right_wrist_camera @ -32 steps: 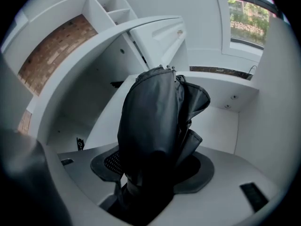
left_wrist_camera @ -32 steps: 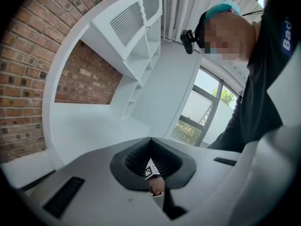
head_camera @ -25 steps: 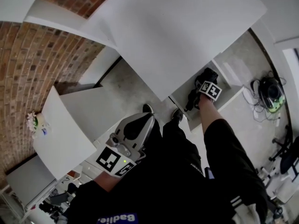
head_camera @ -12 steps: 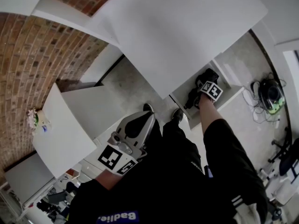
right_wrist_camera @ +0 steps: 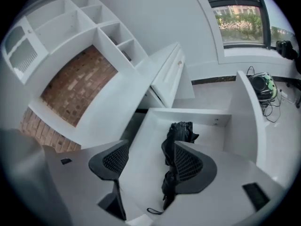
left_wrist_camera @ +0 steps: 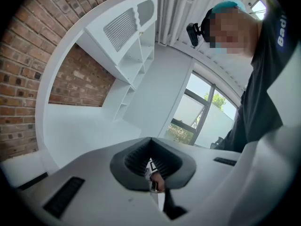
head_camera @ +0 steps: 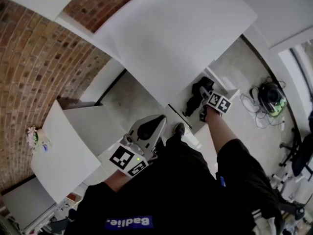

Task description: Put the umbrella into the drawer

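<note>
The black folded umbrella (right_wrist_camera: 179, 132) lies lengthwise in the open white drawer (right_wrist_camera: 242, 121), its strap loop toward me. It also shows as a dark bundle, the umbrella (head_camera: 192, 100), below the desk top in the head view. My right gripper (right_wrist_camera: 150, 163) hangs above it, open, with nothing between its pads; the right pad (right_wrist_camera: 190, 166) hides part of the umbrella. In the head view the right gripper (head_camera: 203, 98) is just beside the umbrella. My left gripper (head_camera: 150, 127) is held near my body, shut and holding nothing; in its own view the left gripper (left_wrist_camera: 152, 167) points toward the room.
A large white desk top (head_camera: 181, 33) overhangs the drawer. A brick wall (head_camera: 39, 58) and a white cabinet (head_camera: 68, 146) stand at the left. Cables and a headset (head_camera: 266, 98) lie on the floor at the right. White shelves (right_wrist_camera: 70, 18) rise behind.
My right gripper has lifted up off the umbrella, which stays lying in the drawer. The left gripper has shifted slightly upward.
</note>
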Tool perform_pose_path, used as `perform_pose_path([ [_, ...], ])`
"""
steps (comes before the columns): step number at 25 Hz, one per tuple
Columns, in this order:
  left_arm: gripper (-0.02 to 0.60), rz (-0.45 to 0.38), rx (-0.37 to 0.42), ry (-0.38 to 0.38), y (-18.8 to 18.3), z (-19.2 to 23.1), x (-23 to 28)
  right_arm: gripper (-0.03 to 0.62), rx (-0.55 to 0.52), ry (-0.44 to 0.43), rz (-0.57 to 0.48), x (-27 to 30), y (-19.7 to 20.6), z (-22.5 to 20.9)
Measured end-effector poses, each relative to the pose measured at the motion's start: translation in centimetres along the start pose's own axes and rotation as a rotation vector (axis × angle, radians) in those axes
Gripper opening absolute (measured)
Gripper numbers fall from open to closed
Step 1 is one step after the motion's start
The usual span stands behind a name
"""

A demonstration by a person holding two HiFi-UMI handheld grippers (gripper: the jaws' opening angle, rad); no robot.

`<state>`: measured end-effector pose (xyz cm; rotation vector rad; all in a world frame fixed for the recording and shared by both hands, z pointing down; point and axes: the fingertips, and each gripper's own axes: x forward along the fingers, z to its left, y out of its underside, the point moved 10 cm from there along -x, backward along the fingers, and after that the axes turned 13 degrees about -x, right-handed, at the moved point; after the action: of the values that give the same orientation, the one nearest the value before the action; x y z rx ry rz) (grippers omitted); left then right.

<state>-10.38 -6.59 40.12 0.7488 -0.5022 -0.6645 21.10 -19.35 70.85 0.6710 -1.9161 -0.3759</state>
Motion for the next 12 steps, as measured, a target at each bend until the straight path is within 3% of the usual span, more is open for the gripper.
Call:
perform_pose_path([
  [12, -0.003, 0.026, 0.054, 0.171, -1.1, -2.0, -1.2, 0.292, -0.111, -0.258, -0.207, -15.7, -2.5, 7.5],
])
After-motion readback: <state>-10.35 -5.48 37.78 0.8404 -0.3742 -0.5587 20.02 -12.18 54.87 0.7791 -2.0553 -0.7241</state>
